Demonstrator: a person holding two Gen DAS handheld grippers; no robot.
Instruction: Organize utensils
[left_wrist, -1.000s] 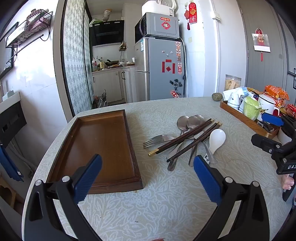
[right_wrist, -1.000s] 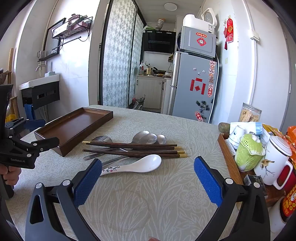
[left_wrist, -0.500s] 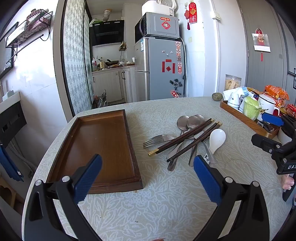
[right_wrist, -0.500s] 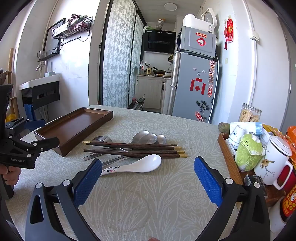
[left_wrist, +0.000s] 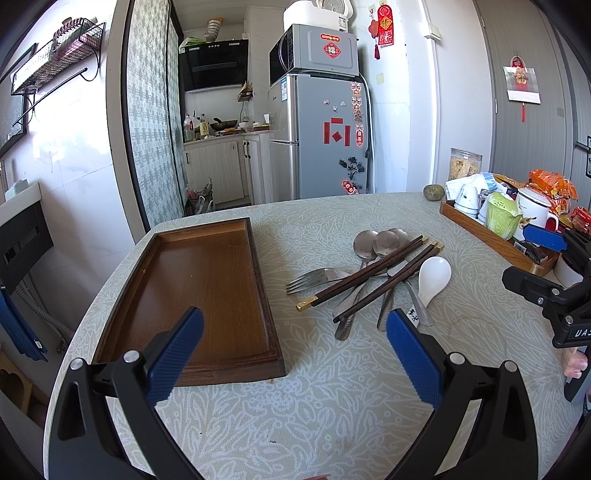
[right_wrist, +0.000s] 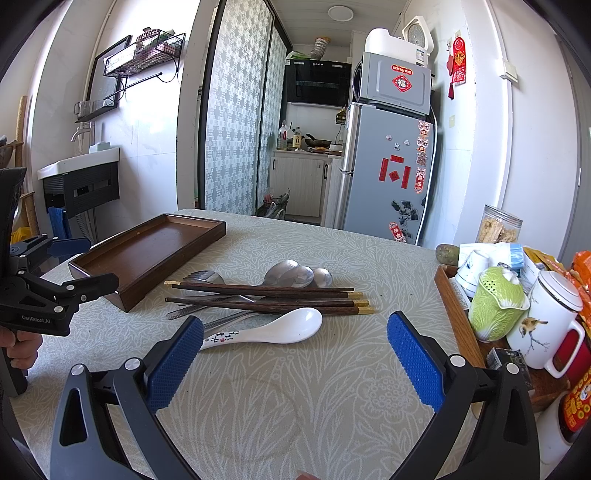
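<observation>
A pile of utensils lies mid-table: dark wooden chopsticks with gold tips, metal spoons, a fork and a white ceramic spoon. An empty dark wooden tray sits left of the pile. My left gripper is open, hovering over the table's near edge between tray and pile. My right gripper is open with nothing in it, just short of the white spoon, whose handle end is near the left finger.
A second wooden tray at the right holds cups, a green cabbage-shaped pot and a white mug. A jar, snack packets and a stone sit behind it. Each view shows the other gripper at its side edge. A fridge stands beyond the table.
</observation>
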